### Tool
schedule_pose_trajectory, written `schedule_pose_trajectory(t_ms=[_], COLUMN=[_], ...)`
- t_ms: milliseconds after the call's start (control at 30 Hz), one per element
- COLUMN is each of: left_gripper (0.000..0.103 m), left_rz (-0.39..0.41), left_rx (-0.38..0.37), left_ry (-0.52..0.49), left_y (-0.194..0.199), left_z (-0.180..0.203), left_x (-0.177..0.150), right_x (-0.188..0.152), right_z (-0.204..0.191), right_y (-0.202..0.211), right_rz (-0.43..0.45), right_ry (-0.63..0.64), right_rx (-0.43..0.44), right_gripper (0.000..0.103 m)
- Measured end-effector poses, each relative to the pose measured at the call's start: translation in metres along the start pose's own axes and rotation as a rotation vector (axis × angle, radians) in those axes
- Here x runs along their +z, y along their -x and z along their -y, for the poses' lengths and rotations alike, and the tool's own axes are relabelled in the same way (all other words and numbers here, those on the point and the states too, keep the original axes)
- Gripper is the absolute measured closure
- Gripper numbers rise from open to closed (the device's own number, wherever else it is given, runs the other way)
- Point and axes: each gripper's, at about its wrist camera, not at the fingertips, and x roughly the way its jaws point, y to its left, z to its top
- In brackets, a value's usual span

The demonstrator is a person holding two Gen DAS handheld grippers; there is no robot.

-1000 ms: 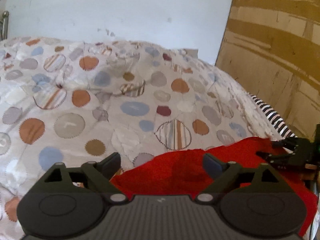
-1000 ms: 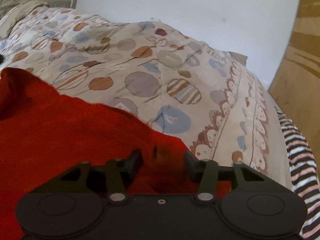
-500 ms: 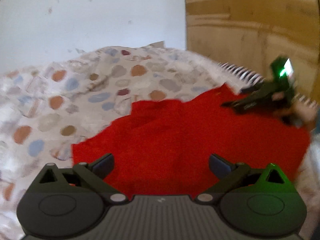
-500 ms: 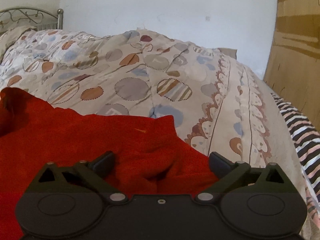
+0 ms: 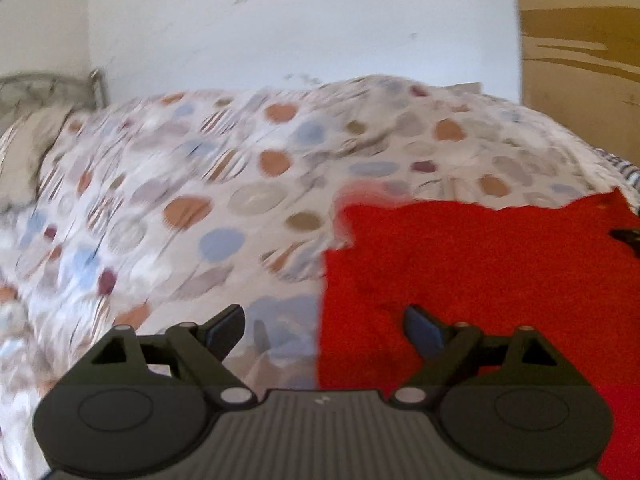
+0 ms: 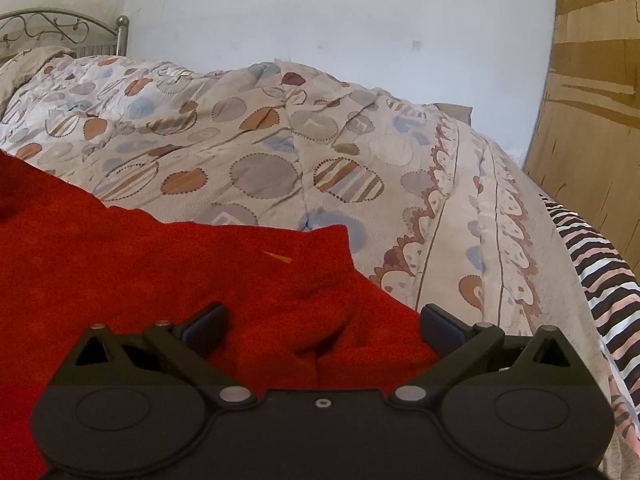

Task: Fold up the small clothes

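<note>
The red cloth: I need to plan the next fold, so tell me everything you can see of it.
The red cloth is a plain, bright red, fuzzy-looking fabric lying spread on the patterned quilt. Its far edge is uneven, with a raised corner, and it bunches into soft folds between the fingers of the open right gripper, which do not pinch it. In the left view its straight left edge runs between the fingers of the open left gripper. No sleeves or seams show.
</note>
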Motion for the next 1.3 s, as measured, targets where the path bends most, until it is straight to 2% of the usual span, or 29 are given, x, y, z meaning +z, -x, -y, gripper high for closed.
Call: schedule_pose_trajectory(t_ms=[100, 200, 267, 333, 433, 567, 733, 833, 1033, 1100, 1133, 1233, 1300], left_gripper=[0.009, 0.001, 0.001, 0.001, 0.001, 0.0, 0.0, 0.0, 0.001, 0.001, 0.001, 0.0, 0.0], left_rz=[0.004, 0.064, 0.108, 0.116, 0.095, 0.027, -0.013, -0.027, -0.053, -0.06, -0.056, -0.041, -0.039], left_rx=[0.002, 0.002, -0.019, -0.014, 0.035, 0.099, 0.033, 0.013, 0.008, 0.002, -0.002, 0.0, -0.008], left_ry=[0.049, 0.079, 0.088, 0.076, 0.058, 0.106, 0.178, 0.204, 0.234, 0.224, 0.211, 0.174, 0.15], left_y=[0.005, 0.016, 0.019, 0.015, -0.003, -0.03, -0.047, -0.054, -0.04, -0.03, -0.024, -0.003, 0.011], left_z=[-0.009, -0.005, 0.0, 0.009, 0.019, 0.012, -0.006, -0.009, -0.012, -0.012, -0.012, -0.011, -0.008], left_x=[-0.003, -0.002, 0.001, 0.006, 0.013, 0.011, -0.001, -0.005, 0.0, 0.001, 0.002, 0.002, 0.0], right_x=[0.0, 0.0, -0.001, -0.002, -0.005, -0.006, -0.008, -0.01, -0.01, -0.009, -0.01, -0.019, -0.023], right_z=[0.0, 0.0, -0.001, -0.001, 0.001, 0.011, 0.026, 0.027, 0.028, 0.035, 0.041, 0.06, 0.066], right_y=[0.0, 0.001, 0.001, 0.004, 0.007, 0.006, 0.001, 0.0, 0.012, 0.016, 0.019, 0.039, 0.049], right_rz=[0.003, 0.009, 0.017, 0.031, 0.05, 0.047, 0.024, 0.026, 0.062, 0.022, 0.007, 0.046, 0.05], right_ry=[0.0, 0.002, 0.003, 0.001, -0.019, -0.079, -0.175, -0.189, -0.204, -0.239, -0.277, -0.408, -0.449], right_rx=[-0.002, -0.006, -0.012, -0.022, -0.047, -0.035, 0.017, 0.019, -0.026, -0.052, -0.035, 0.042, 0.033], right_gripper=[0.001, 0.001, 0.001, 0.001, 0.001, 0.001, 0.001, 0.001, 0.001, 0.001, 0.001, 0.001, 0.0])
